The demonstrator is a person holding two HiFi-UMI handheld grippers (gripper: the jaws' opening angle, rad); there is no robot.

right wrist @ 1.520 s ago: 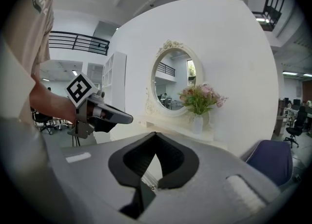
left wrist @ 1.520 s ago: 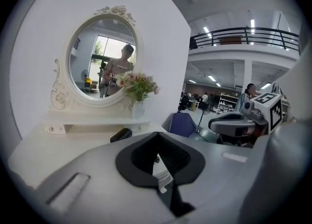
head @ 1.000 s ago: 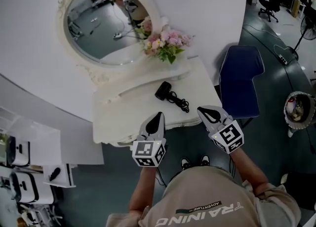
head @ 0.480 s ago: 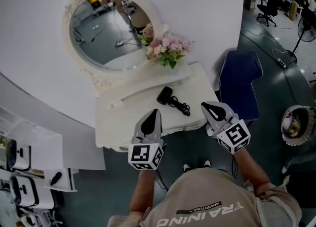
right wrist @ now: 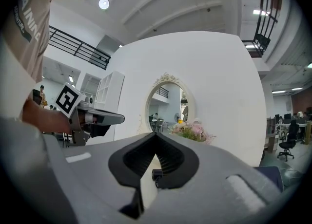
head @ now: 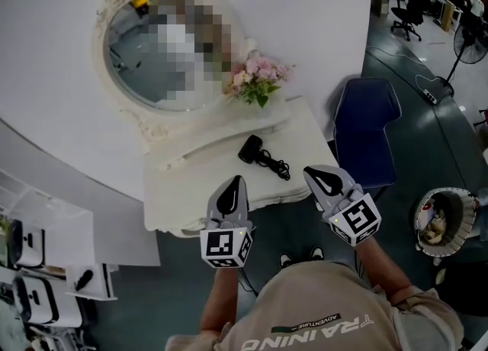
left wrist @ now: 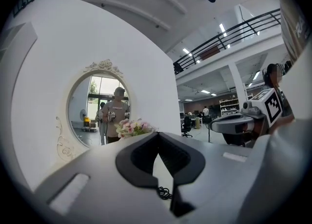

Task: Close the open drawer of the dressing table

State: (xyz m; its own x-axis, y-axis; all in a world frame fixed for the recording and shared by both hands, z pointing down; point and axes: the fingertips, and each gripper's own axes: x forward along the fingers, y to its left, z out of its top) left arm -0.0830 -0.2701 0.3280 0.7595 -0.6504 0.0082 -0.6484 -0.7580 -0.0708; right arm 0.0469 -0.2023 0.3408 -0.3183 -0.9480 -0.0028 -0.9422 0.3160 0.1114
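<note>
Barely shifted since a second ago: left gripper (head: 239, 181) and right gripper (head: 311, 172) poised over dressing table (head: 191, 189) front edge, fingers pressed together, empty, presumably for pushing; drawer apparently hidden beneath.

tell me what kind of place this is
Probably a staged bedroom corner inside an open office or lab hall: a white dressing table with an oval mirror stands against a freestanding wall, with office chairs and a mezzanine railing beyond.
</note>
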